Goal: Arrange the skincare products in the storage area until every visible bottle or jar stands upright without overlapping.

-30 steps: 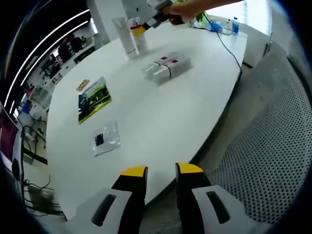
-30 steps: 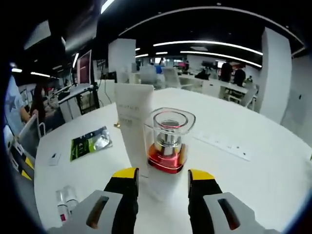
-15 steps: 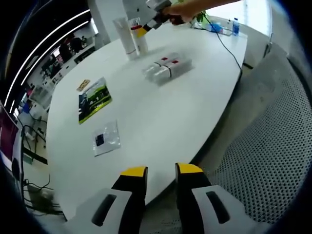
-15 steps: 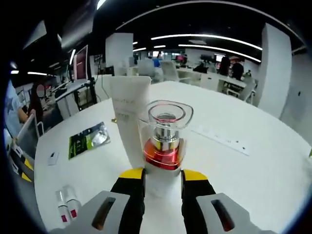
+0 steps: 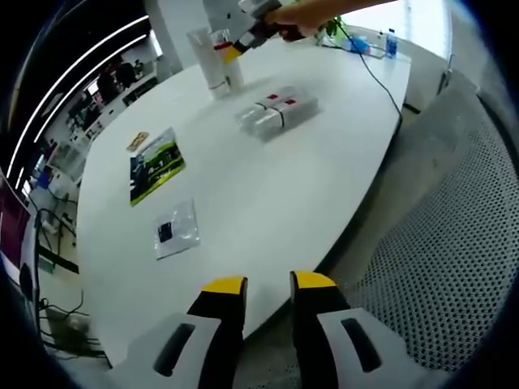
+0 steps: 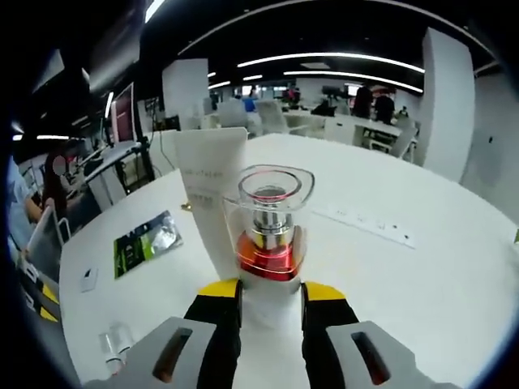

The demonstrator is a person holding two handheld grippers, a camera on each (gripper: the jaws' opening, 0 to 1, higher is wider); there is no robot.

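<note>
My right gripper (image 6: 270,290) is shut on the white lower body of a pump bottle (image 6: 268,231) with a clear cap and a red band, which stands upright. A white tube (image 6: 209,190) stands upright just behind it on the left. In the left gripper view that gripper (image 5: 237,47), held by a hand (image 5: 296,14), grips the bottle (image 5: 232,71) beside the tube (image 5: 204,57) at the far end of the white table (image 5: 268,194). Two small red-banded bottles (image 5: 276,109) lie flat side by side. My left gripper (image 5: 268,284) hangs open over the table's near edge, holding nothing.
A green packet (image 5: 156,166), a clear sachet (image 5: 175,229) and a small yellowish item (image 5: 138,140) lie on the left of the table. A power strip (image 6: 366,226) lies behind the bottle. A mesh chair (image 5: 454,243) stands by the table's edge on the right.
The right gripper's jaws closed on the pump bottle between one second and half a second ago; the right view has since shifted slightly. The left gripper has not moved.
</note>
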